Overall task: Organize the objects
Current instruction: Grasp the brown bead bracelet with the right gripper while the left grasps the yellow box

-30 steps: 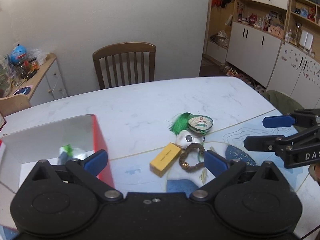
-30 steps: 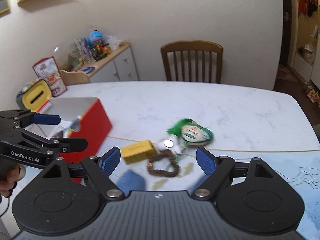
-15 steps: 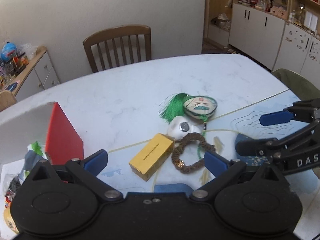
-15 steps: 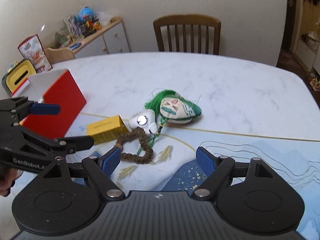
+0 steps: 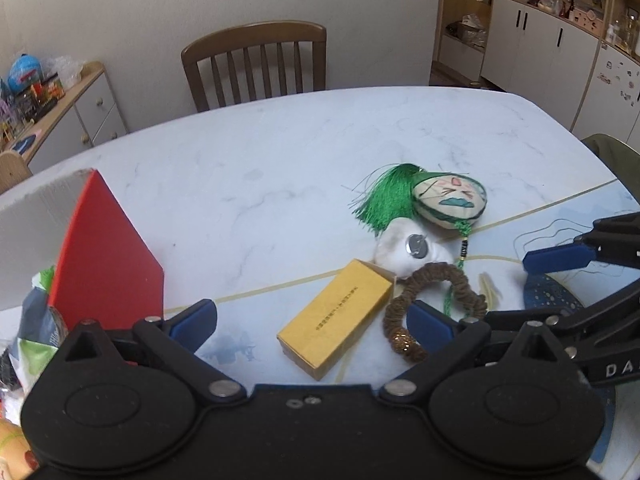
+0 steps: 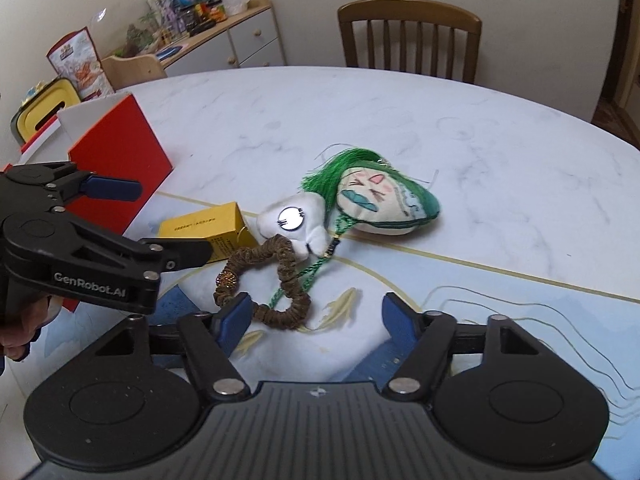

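On the marble table [image 5: 280,152] lies a cluster: a yellow box [image 5: 336,324], a brown scrunchie [image 5: 440,271], a white plush [image 5: 394,250] and a green-tasselled face sachet [image 5: 448,200]. My left gripper [image 5: 312,320] hangs open just before the yellow box, holding nothing. To its left stands an open red box [image 5: 104,256]. My right gripper [image 6: 316,316] is open over the near side of the scrunchie [image 6: 288,264], with the plush [image 6: 296,224], sachet [image 6: 380,204] and yellow box [image 6: 204,228] beyond. Each view shows the other gripper: the right gripper [image 5: 532,288] and the left gripper [image 6: 160,220].
A wooden chair [image 5: 256,64] stands at the far table edge. A sideboard [image 6: 224,40] with clutter runs along the left wall, and white cupboards [image 5: 540,48] at the right. Packets [image 5: 36,320] lie in the red box [image 6: 120,172]. A blue patterned mat [image 6: 520,320] covers the near table.
Both grippers have come lower and nearer to the cluster. The left one has swung right, away from the red box, and the right one now hangs over the scrunchie. Both stay open.
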